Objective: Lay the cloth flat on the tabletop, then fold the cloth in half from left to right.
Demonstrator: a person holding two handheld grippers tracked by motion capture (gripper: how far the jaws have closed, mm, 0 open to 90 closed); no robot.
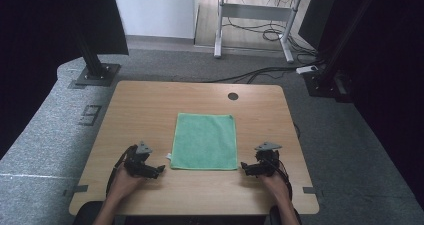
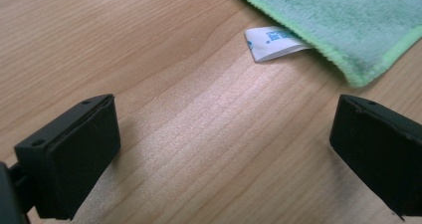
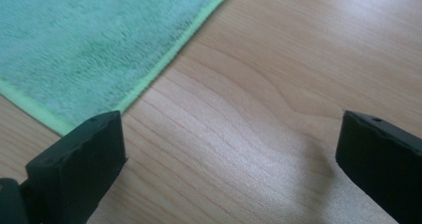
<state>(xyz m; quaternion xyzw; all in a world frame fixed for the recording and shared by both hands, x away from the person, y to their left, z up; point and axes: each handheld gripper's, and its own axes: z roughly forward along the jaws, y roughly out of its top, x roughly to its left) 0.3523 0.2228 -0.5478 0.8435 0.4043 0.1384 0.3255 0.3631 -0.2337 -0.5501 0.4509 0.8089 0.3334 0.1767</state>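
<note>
— Grey carpet runs all round a pale wooden table (image 1: 150, 105), whose top has rounded corners and a dark round grommet (image 1: 233, 96) near the far edge. Black curtains hang at both sides, and a second desk with trailing cables stands farther back. How do the hands sit?

— Both forearms come in from the near edge. The left gripper (image 1: 159, 169) rests low over the wood, just beside the near left corner of the green cloth (image 1: 205, 141), pointing inward toward it. The right gripper (image 1: 244, 167) mirrors it at the near right corner.

— And the jaws?

— Released on both. In the left gripper view the two black blocks stand wide apart over bare wood grain, holding nothing; the right gripper view reads the same.

— The cloth itself?

— Square, flat, spread in the middle of the table. It is a fuzzy terry weave with a lighter stitched border. A white care label (image 2: 271, 43) with blue print sticks out from under its edge near the left corner.

— Touching either gripper?

— No; each corner lies just ahead of the jaws.
</note>
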